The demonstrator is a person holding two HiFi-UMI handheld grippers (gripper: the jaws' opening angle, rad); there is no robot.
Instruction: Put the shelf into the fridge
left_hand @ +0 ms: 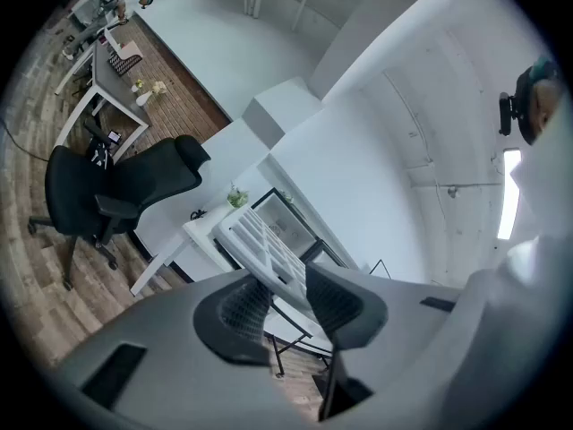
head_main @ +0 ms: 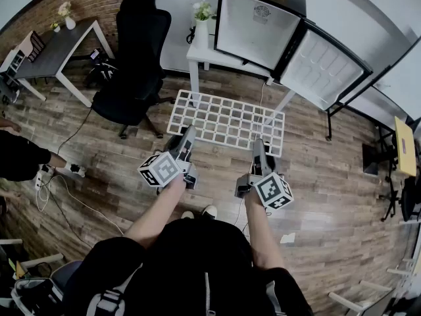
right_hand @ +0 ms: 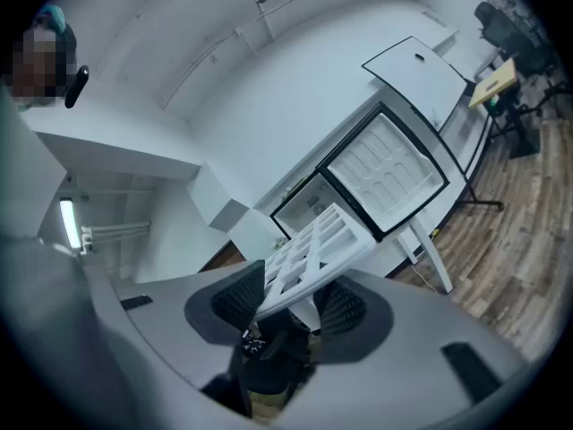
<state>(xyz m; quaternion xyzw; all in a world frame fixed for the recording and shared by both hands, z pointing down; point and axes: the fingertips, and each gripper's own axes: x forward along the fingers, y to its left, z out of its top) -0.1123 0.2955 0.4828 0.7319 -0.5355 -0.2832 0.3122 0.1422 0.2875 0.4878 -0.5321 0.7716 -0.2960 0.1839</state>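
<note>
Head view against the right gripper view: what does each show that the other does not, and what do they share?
Only the head view: the left gripper and the right gripper together, and a black office chair. Only the right gripper view: that gripper's pads closed on the edge of the shelf, and a ceiling light. Both: the white shelf, the open fridge and its door.

Fridge (head_main: 256,25) on table (head_main: 198,51), door (head_main: 327,64) open to its right; shelf (head_main: 227,120) in front, left gripper (head_main: 187,138) and right gripper (head_main: 258,147) on its near edge; chair (head_main: 135,64) left of table
</note>
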